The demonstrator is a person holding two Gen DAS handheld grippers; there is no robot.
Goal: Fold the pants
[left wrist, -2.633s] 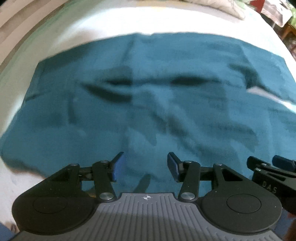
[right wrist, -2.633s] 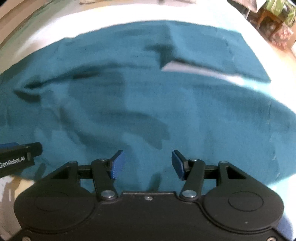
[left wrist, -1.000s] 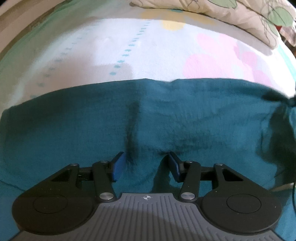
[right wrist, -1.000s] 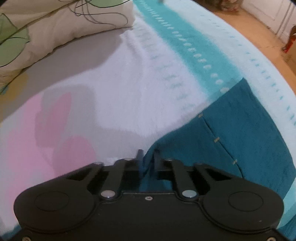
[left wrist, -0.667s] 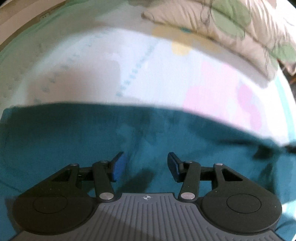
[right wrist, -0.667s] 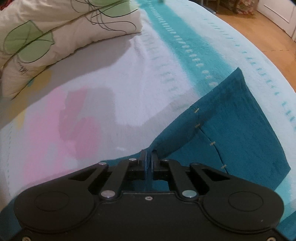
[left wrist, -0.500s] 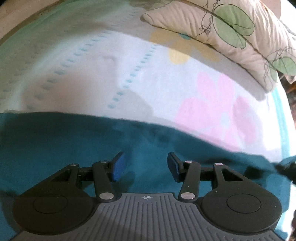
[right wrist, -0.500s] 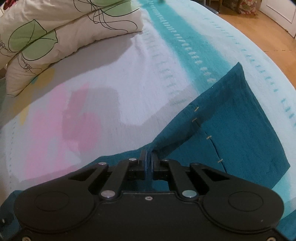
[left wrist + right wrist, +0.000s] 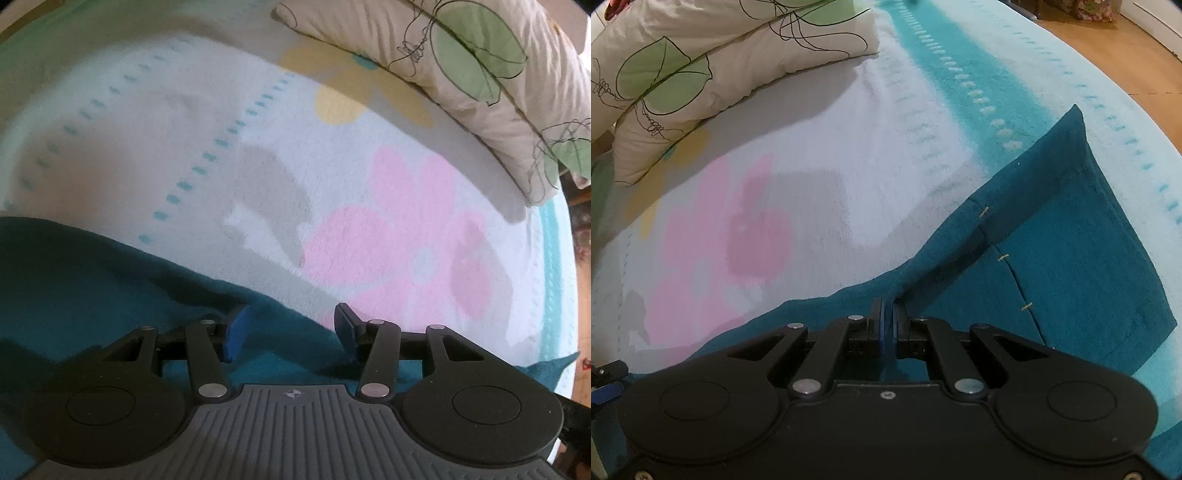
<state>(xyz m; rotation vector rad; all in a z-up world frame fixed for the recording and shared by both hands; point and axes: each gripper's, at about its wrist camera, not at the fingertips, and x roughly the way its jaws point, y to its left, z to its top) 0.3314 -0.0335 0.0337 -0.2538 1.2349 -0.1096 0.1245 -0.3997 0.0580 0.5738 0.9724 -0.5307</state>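
Note:
The teal pants (image 9: pixel 92 295) lie on the bed and fill the lower left of the left wrist view. Their far edge runs diagonally down under my left gripper (image 9: pixel 290 326). That gripper hangs open just over the edge, and its blue pads grip nothing. In the right wrist view my right gripper (image 9: pixel 888 321) is shut on the far edge of the pants (image 9: pixel 1071 240). The cloth rises in a taut ridge from the jaws toward a hemmed corner at the right. Small yellow stitches mark a seam there.
The bed is covered by a white fleece blanket (image 9: pixel 369 203) with pink and yellow flowers and teal stripes. A cream pillow (image 9: pixel 701 74) with green leaves lies at the far side, also visible as the pillow (image 9: pixel 480 74). Wooden floor (image 9: pixel 1126 48) shows beyond the bed's right edge.
Both views have moved toward the pillow, so more blanket shows and the pants edge sits lower in the left view. The right gripper stayed shut on the edge; the left stayed open.

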